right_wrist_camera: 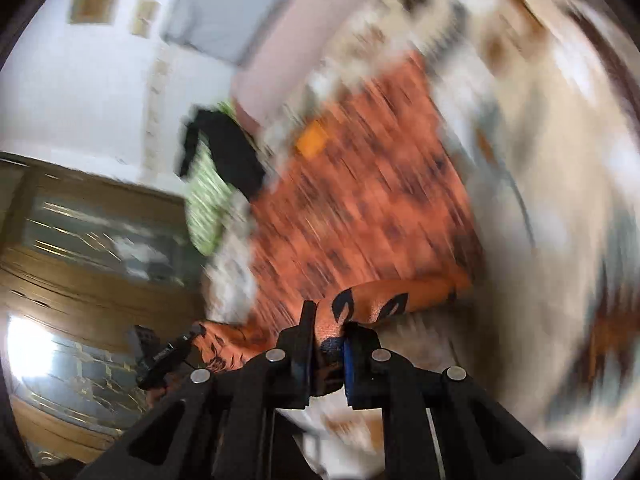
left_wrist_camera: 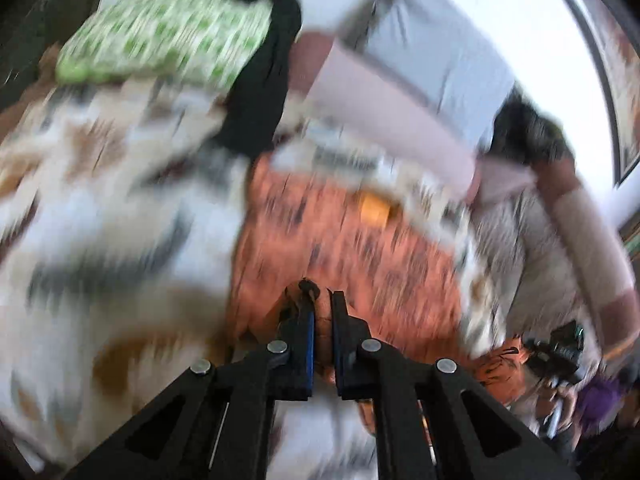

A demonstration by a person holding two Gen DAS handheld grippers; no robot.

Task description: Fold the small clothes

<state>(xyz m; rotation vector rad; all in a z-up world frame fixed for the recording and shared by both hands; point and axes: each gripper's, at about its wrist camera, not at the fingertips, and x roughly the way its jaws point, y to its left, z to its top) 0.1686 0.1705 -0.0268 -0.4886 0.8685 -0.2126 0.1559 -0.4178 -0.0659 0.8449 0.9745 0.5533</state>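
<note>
Right wrist alone: wooden cabinet (right_wrist_camera: 92,216) beside orange garment (right_wrist_camera: 360,200).

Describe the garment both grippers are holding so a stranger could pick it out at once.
Start at the bed with the pale patterned bedspread. Spread across its middle lies the orange garment with small dark markings, its near edge pinched by the left gripper and right gripper. The neighbouring cloth is black or green-and-white.

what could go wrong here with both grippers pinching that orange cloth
1. The left gripper holds only a thin edge of the orange black-patterned garment; it may slip out.
2. The right gripper grips a bunched corner, so the fold may land uneven.
3. The black cloth lies near the garment's far edge and could get covered.
</note>
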